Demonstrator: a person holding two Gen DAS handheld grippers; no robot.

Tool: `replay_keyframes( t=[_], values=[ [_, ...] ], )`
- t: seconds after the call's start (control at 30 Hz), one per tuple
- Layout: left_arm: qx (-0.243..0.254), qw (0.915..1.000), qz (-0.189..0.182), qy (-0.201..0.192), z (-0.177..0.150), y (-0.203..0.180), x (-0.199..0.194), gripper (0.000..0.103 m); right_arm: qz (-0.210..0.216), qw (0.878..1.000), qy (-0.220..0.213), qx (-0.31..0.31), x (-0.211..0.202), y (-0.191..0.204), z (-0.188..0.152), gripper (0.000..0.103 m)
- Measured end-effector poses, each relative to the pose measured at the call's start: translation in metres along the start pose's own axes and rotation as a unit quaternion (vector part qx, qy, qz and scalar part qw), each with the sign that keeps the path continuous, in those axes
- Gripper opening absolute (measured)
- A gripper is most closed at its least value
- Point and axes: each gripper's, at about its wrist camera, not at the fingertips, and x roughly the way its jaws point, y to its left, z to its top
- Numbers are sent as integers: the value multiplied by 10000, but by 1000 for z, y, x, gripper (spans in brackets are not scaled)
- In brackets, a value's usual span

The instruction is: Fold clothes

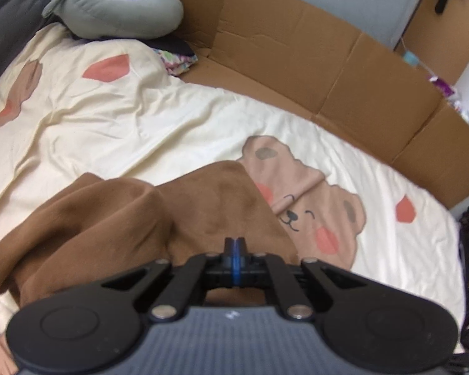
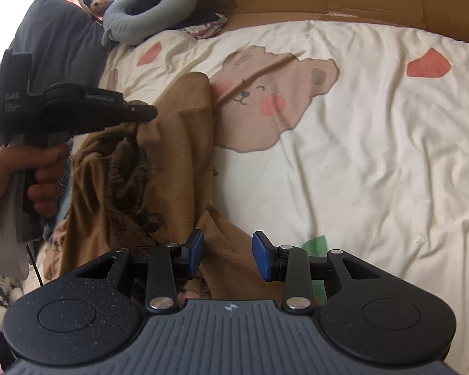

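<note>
Rumpled cream bedsheet (image 2: 375, 156), left tongs (image 1: 234, 245) clenched on soft brown garment (image 1: 109, 218), right tongs (image 2: 227, 254) released.

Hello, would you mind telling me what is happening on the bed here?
A person is folding a brown garment on a cream bear-print sheet, using a handheld gripper in each hand. The left gripper is shut, apparently pinching the cloth at its upper edge. The right gripper hangs open over the garment's near edge, gripping nothing. The garment is bunched, not yet neatly folded.
</note>
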Motion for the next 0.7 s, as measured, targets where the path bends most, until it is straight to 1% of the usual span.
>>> replay_keyframes(
  t=[0.03,0.1,0.17,0.23,0.3,0.33,0.37,0.43,0.5,0.53,0.6,0.67,0.7],
  values=[
    [-1,10000,-66,15,1,-2,-1,0,51,10000,-3,-11,0,1,0,41],
    [34,10000,-67,55,2,-10,0,9,32,9999,37,-97,4,6,1,42],
    [96,9999,-20,69,3,-17,4,42,-31,9998,79,-192,7,10,1,42],
    [174,9998,-20,46,2,-24,9,53,-31,9998,94,-172,9,10,1,42],
    [328,9994,77,123,1,-33,18,60,22,9998,90,-150,8,10,1,42],
    [448,9987,158,193,1,-38,24,69,25,9998,88,-156,8,10,0,42],
    [582,9977,258,247,0,-42,30,71,25,9998,90,-157,8,10,0,42],
    [884,9943,500,316,-3,-50,43,71,28,9999,99,-139,9,10,1,42],
    [1076,9907,724,414,-6,-54,53,69,35,9998,98,-145,9,11,0,42],
    [1131,9893,800,457,-7,-55,57,65,36,9998,96,-158,8,11,0,42],
    [1196,9873,899,543,-10,-54,63,62,40,9998,95,-167,8,11,0,42],
    [1220,9858,955,647,-13,-53,66,51,46,9998,94,-161,8,11,-1,42],
    [1204,9856,956,702,-15,-52,68,48,48,9998,92,-141,8,10,-1,42]
  ],
)
